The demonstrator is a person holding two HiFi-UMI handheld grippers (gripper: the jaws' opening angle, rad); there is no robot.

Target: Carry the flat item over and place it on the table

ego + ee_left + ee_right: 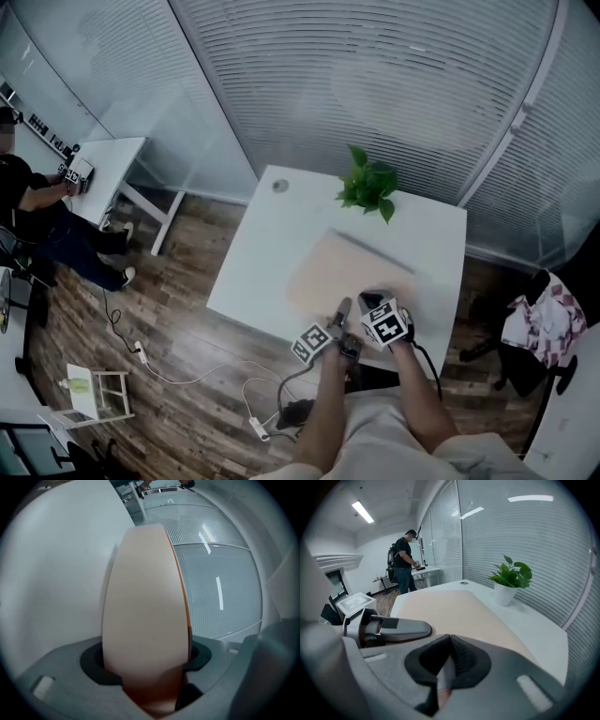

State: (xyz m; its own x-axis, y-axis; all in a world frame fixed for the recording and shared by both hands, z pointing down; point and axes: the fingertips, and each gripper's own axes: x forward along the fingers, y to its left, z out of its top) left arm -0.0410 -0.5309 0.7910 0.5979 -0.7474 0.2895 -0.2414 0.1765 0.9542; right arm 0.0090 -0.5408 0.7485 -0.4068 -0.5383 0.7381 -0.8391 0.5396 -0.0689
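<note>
A beige flat item (pixel 342 267) lies on the white table (pixel 267 239), its near edge at the table's front. My left gripper (pixel 341 312) is shut on that near edge; in the left gripper view the flat item (pixel 145 606) runs between the jaws of the left gripper (pixel 146 662) and fills the middle. Just to the right, my right gripper (pixel 371 300) is shut on the same edge. In the right gripper view the flat item (pixel 445 609) spreads over the table beyond the right gripper (pixel 449 662), and the left gripper (pixel 401 627) shows beside it.
A potted green plant (pixel 367 185) (pixel 511 576) stands at the table's far side, just past the flat item. A person (pixel 37 216) (pixel 404 559) stands at a small white table (pixel 112 159) far left. Cables (pixel 253 417) trail on the wood floor. A chair with cloth (pixel 544 323) is at right.
</note>
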